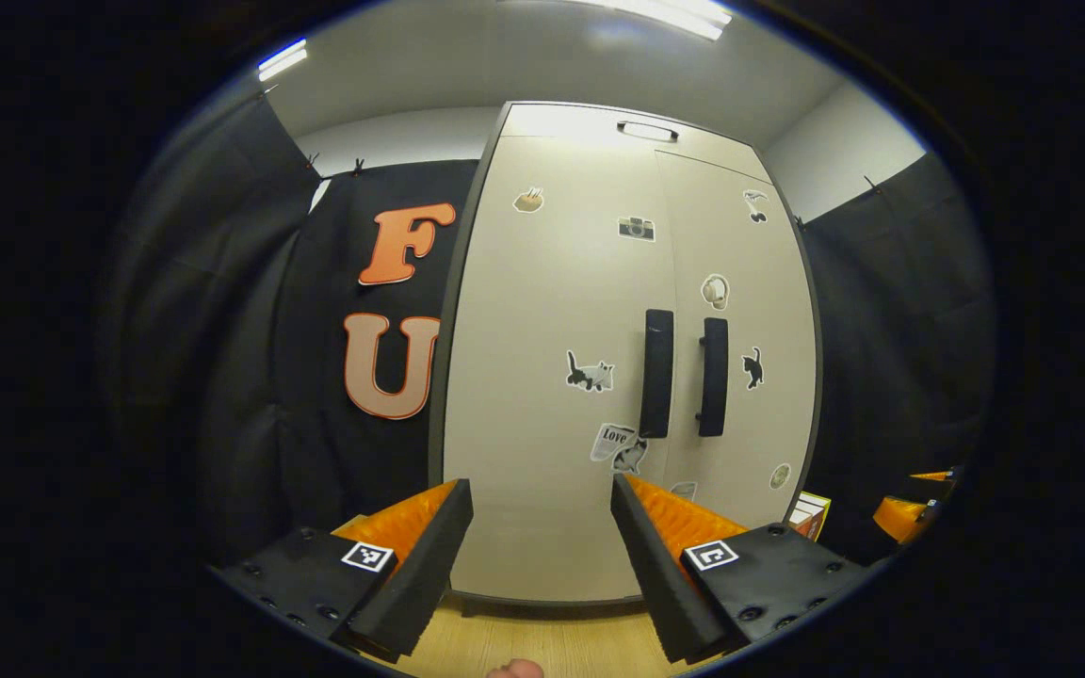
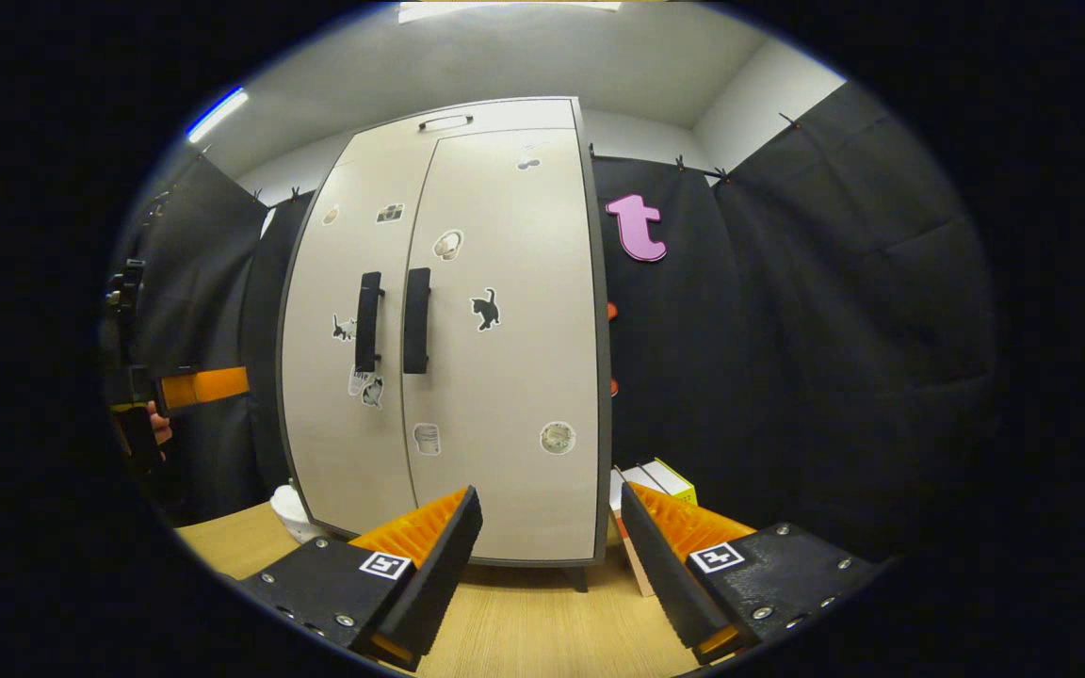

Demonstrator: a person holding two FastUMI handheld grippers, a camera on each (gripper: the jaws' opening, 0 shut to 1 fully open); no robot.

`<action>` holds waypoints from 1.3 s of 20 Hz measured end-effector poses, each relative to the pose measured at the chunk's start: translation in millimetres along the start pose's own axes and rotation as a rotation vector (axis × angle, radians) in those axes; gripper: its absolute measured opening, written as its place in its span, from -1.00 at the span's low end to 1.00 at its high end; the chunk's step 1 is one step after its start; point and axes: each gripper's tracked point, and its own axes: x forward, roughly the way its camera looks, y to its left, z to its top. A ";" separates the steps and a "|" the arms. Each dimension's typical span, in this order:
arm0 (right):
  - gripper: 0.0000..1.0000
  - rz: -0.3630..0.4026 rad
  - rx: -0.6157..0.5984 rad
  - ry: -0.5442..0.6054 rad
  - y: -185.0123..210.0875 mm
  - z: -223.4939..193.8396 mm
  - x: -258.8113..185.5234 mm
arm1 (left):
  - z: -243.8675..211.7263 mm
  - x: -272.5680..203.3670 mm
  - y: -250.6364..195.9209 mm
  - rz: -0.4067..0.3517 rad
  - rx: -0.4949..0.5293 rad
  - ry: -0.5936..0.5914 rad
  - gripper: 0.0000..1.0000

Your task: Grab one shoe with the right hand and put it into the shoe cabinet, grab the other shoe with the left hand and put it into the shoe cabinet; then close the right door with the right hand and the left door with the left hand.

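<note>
The shoe cabinet (image 2: 448,330) stands on the wooden surface (image 2: 524,631) with both doors closed, the right gripper (image 2: 550,556) hanging open before it, small boxes (image 2: 653,482) beside its right side.

We see the shoe cabinet (image 1: 552,377) upright on the wood floor, pale beige w/ dark edging & stickers. Both doors, left door (image 1: 552,311) & right door (image 2: 505,330), are shut, black handles side by side at the middle.

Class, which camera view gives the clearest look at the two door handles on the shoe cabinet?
The left gripper view: the door handles sit nearer and larger, almost head-on, on the closed shoe cabinet. The right gripper view shows the same handles smaller, farther off and at an angle.
</note>
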 end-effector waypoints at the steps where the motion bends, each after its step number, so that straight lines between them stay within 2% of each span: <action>1: 0.84 0.006 -0.001 0.004 2.7 -1.3 -0.9 | -5.4 -12.0 3.3 0.008 -0.013 0.012 0.93; 3: 0.84 0.017 -0.007 0.009 8.4 -4.7 -3.5 | -11.8 -30.2 8.0 0.019 -0.036 0.018 0.93; 7: 0.84 0.021 0.001 0.007 14.7 -11.1 -14.5 | -33.6 -60.3 20.1 0.064 -0.013 0.061 0.93; 11: 0.83 0.012 -0.001 -0.007 18.1 -12.1 -20.8 | -44.6 -75.3 20.5 0.072 -0.013 0.071 0.93; 18: 0.84 0.026 0.003 0.002 27.2 -16.3 -28.7 | -32.2 -78.2 14.8 0.043 0.014 0.050 0.93; 26: 0.84 0.022 0.004 -0.013 25.2 -8.7 -24.4 | -30.5 -80.2 18.4 0.058 0.003 0.046 0.93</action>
